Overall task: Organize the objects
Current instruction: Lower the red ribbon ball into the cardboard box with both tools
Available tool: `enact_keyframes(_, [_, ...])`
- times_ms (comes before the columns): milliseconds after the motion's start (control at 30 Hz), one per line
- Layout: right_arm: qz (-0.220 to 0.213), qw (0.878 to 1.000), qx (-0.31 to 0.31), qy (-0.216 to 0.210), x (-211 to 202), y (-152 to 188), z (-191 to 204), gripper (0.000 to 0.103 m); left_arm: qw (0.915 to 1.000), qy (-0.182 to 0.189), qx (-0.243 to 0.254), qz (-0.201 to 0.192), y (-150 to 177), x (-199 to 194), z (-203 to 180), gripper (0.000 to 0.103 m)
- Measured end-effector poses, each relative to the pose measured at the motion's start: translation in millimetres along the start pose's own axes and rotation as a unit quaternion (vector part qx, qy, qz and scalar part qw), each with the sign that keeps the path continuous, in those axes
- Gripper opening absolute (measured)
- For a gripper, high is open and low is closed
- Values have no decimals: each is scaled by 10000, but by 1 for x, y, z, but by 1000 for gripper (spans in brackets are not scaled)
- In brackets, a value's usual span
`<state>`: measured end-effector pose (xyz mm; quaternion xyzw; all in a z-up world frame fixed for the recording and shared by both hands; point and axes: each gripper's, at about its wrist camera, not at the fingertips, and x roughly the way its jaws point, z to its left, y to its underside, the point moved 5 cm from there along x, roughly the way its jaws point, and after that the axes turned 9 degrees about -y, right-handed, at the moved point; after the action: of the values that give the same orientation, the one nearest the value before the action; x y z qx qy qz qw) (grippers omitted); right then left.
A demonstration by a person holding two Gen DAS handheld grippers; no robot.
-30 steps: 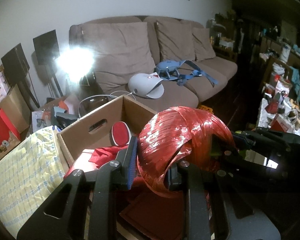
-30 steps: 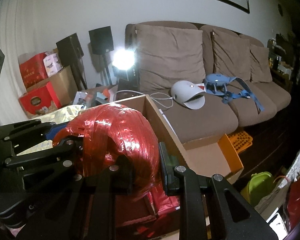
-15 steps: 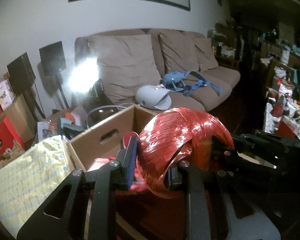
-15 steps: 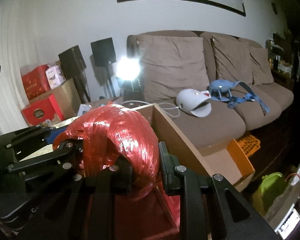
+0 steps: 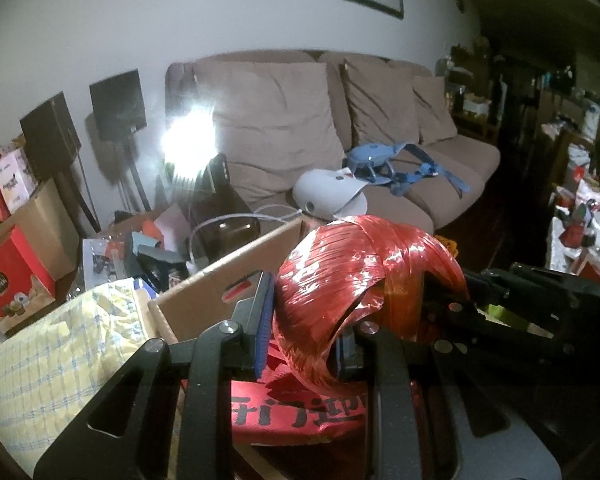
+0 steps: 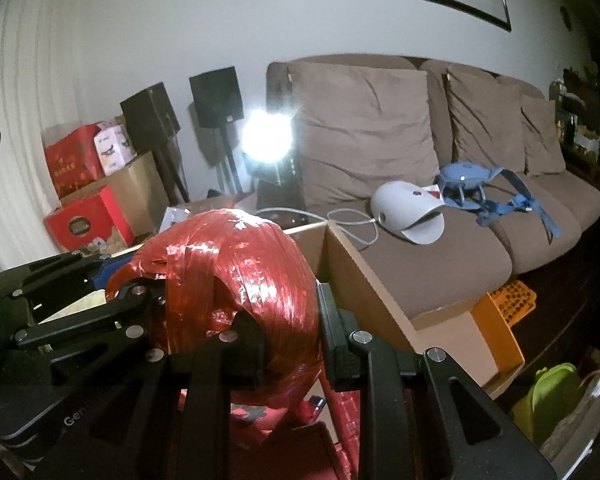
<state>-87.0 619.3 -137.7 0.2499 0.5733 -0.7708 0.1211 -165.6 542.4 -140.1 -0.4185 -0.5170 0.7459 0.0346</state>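
In the left wrist view, the left gripper (image 5: 300, 340) is clamping one side of a big ball of shiny red string (image 5: 364, 276), its blue-padded finger (image 5: 262, 332) pressing the ball's left wall while the other finger is sitting inside the ball's hollow. The ball is hanging above an open cardboard box (image 5: 220, 276), over a red bag with dark lettering (image 5: 296, 408) lying in the box. The right gripper (image 5: 472, 312) is reaching in from the right and gripping the far right side of the same ball. A yellow checked cloth (image 5: 56, 356) is lying to the left of the box, and red boxes (image 5: 16, 268) are standing near the left wall. Beyond the box a brown sofa (image 5: 380, 128) is carrying a white helmet-like thing (image 5: 324, 196) and a blue strapped thing (image 5: 392, 164). A bright lamp (image 5: 188, 144) is glaring beside the sofa's left end. In the right wrist view, the right gripper (image 6: 288, 332) is pinching the near wall of the ball of red string (image 6: 236, 268), one finger inside the hollow and one outside on the right. The left gripper (image 6: 128, 292) is coming in from the left and holding the ball's left side. The ball is sitting above the box (image 6: 364, 280), just left of its right wall. An orange crate (image 6: 512, 300) is lying on the floor at the right, with a green thing (image 6: 552, 392) nearer.
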Motion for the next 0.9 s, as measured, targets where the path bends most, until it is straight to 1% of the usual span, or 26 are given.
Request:
enact_keyframes(133, [158,9999,48,34,9,6,-6,21,9996,81,-129,238,6,14,-1,22])
enact_keyframes(333, [273,9996,74,50,15,10,-8,20,9990,132,-205,375,13,22,-1,22])
enact_keyframes(433, [331,9994,71,52,17,13,-8,20,9981,202,-275,517,16,25,1,24])
enact_keyframes(567, [375,9992,79,72,18,14,-8,20,9975,270,-341,566,17,27,4,26])
enact_keyframes(600, [386,9992,91,67,18,15,-9,20,9973,268,-351,582,18,27,4,27])
enact_keyframes(667, [395,9991,117,74,19,15,-9,20,9968,283,-428,611,20,26,7,35])
enact_keyframes(767, [401,9990,133,114,20,15,-10,21,9964,330,-511,590,21,23,10,42])
enact_keyframes(900, [455,9988,161,121,24,16,-10,21,9974,227,-413,550,23,21,9,43])
